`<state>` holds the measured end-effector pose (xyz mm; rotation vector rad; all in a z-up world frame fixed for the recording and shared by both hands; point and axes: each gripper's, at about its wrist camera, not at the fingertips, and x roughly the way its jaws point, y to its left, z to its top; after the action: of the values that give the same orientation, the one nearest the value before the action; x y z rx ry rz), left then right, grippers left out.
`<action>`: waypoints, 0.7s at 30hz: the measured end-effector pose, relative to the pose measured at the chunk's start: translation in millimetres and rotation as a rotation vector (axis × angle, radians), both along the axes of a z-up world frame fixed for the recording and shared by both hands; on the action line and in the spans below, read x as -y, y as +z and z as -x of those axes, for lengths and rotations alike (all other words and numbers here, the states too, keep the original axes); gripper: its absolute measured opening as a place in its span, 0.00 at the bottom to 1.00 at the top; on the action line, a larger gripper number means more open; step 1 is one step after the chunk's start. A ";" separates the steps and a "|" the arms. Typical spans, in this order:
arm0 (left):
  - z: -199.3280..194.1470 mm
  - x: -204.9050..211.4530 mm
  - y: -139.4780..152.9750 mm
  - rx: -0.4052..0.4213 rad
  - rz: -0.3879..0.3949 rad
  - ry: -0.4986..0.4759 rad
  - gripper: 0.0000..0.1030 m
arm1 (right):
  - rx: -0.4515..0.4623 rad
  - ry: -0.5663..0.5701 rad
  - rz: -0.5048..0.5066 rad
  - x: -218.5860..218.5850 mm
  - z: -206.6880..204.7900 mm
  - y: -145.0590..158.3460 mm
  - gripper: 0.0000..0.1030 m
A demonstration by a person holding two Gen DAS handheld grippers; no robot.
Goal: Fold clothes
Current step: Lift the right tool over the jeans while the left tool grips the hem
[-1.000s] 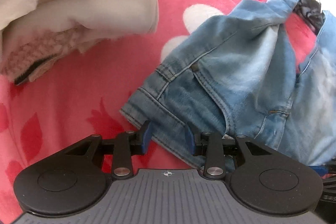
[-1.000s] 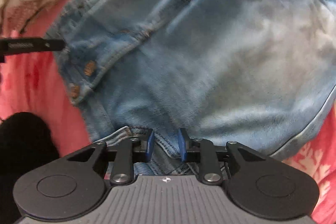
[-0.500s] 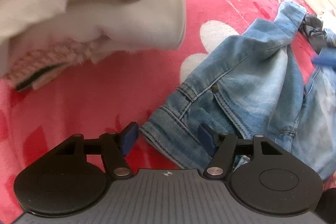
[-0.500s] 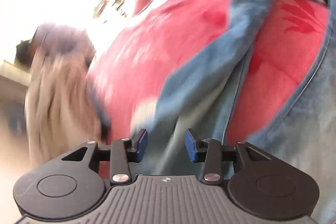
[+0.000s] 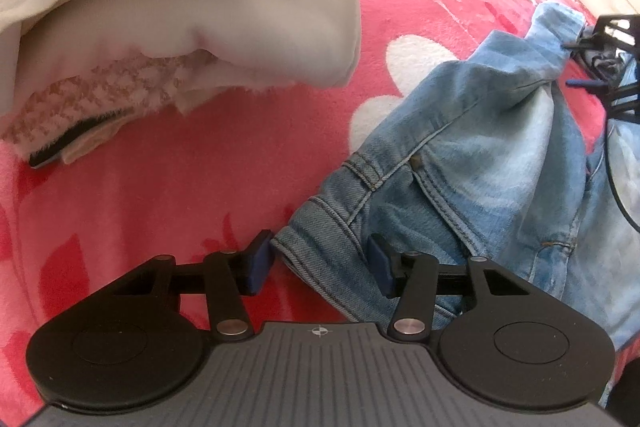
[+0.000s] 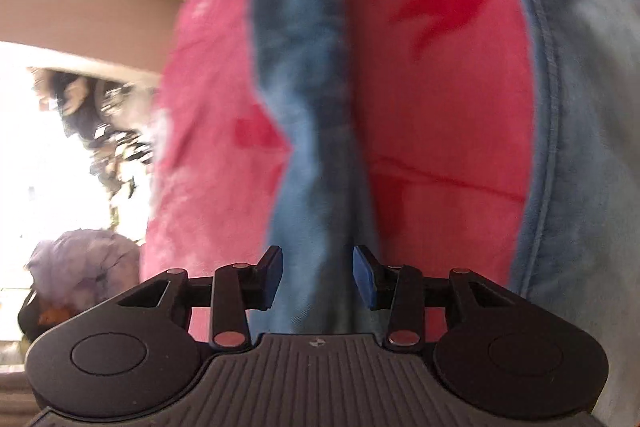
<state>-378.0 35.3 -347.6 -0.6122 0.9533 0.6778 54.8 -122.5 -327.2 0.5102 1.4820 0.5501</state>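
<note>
While crumpled on the blanket (image 5: pixel 200 187) | jeans (image 5: pixel 480 167) faded, creased

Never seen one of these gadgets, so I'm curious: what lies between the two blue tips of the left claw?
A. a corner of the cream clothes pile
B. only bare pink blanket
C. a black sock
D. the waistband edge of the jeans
D: in the left wrist view the stitched waistband corner of the jeans sits between the tips of the left claw, whose jaws are closing.

Black hand-held gripper (image 5: pixel 318 269), blue pads (image 5: pixel 259 267), silver screws.
</note>
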 end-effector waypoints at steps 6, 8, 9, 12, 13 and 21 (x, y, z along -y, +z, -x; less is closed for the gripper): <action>-2.0 3.8 0.2 -0.023 -0.023 -0.008 0.50 | 0.004 -0.013 -0.069 -0.3 -16.3 -10.4 0.15; -2.7 4.5 0.3 -0.028 -0.027 -0.006 0.50 | 0.025 0.010 -0.088 -1.6 -19.2 -5.6 0.14; -3.2 4.7 0.3 -0.031 -0.028 -0.006 0.50 | 0.030 0.017 -0.100 -1.4 -20.2 -4.1 0.14; -4.6 5.2 0.0 -0.041 -0.033 -0.005 0.50 | 0.044 0.037 -0.133 -1.2 -23.9 -0.1 0.12; -4.8 5.7 -0.2 -0.043 -0.035 -0.004 0.50 | 0.045 0.041 -0.138 -2.1 -26.1 -0.2 0.12; -1.1 7.9 1.9 -0.029 -0.038 0.019 0.44 | 0.079 0.105 -0.205 -33.8 -28.3 22.4 0.05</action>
<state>-376.9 27.4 -345.8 -0.5801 0.9606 0.7217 83.1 -88.6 -304.8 0.5655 1.3898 0.8026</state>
